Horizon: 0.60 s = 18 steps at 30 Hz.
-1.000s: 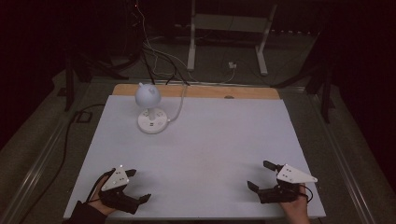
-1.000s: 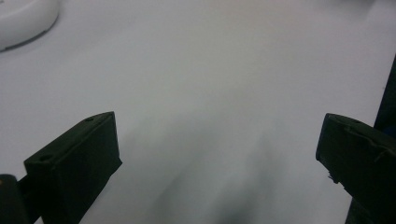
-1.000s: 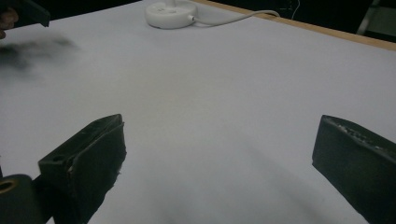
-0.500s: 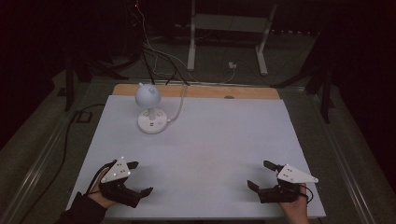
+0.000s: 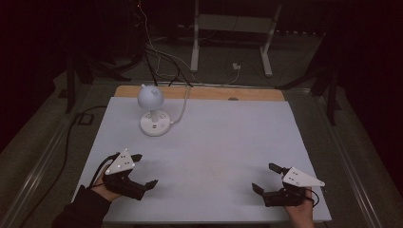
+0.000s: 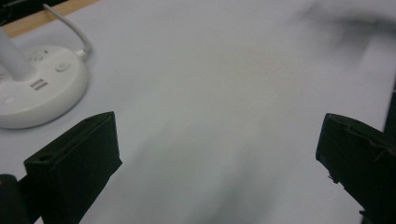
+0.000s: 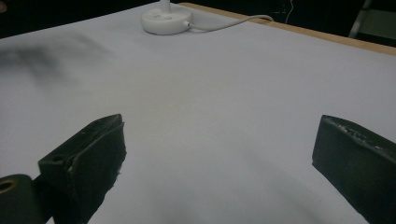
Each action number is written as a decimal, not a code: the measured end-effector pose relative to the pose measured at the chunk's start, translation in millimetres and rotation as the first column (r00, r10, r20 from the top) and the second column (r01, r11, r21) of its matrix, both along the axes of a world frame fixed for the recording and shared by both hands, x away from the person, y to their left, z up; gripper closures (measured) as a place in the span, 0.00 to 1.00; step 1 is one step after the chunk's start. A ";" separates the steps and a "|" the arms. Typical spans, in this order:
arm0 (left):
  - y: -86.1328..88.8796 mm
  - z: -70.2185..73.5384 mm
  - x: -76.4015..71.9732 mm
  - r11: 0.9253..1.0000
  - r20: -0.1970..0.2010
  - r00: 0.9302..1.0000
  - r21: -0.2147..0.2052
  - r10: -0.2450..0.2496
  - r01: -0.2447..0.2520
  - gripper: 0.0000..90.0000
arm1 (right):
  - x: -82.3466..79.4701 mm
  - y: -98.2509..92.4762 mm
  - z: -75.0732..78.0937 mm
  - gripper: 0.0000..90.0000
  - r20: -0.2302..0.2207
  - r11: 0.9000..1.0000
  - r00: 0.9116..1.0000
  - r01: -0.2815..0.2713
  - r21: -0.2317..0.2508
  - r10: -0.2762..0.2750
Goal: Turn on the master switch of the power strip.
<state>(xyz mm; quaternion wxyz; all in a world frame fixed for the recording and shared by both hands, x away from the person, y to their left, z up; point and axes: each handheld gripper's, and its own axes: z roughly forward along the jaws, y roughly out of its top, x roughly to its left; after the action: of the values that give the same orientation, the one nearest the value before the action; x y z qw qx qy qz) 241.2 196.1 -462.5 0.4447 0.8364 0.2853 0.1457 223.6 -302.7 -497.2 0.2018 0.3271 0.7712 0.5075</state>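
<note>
One white round-based desk lamp [image 5: 153, 114] stood near far-left edge of white-topped bench [image 5: 223, 142]. Two black tongs, left [image 5: 140, 172] and right [image 5: 266, 178], both spread, empty, near front edge; broad bare surface between.

One lamp [image 5: 153, 114], one table [image 5: 228, 142], two grippers, left [image 5: 144, 170] and right [image 5: 266, 177].

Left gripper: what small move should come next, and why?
Probably ease the left gripper forward toward the lamp. Its jaws stand open with nothing between them, the lamp's round base lies just ahead in the left gripper view, and the right gripper is farther off.
</note>
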 end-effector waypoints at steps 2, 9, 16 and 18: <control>-0.9 0.6 3.2 1.000 -0.006 1.000 -0.005 0.003 -0.003 0.00 | -0.2 0.0 0.1 0.03 0.000 1.000 1.000 0.000 0.000 0.000; -5.7 3.6 13.3 1.000 0.002 1.000 -0.009 0.025 -0.025 0.00 | -0.3 0.5 0.1 0.03 0.000 1.000 1.000 -0.002 0.001 0.002; -10.6 7.5 26.8 0.998 -0.001 0.998 -0.012 0.063 -0.063 0.00 | -0.6 1.0 0.3 0.03 -0.002 1.000 1.000 -0.003 0.004 0.003; -12.1 7.7 31.5 0.997 -0.002 0.997 -0.006 0.078 -0.078 0.00 | -0.4 1.1 0.1 0.03 -0.002 1.000 1.000 -0.004 0.005 0.004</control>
<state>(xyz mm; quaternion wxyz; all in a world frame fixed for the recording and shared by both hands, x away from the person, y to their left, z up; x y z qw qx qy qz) 272.8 184.0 -454.8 0.4411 0.8233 0.3186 0.1615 223.2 -301.7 -497.1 0.1993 0.3267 0.7708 0.5094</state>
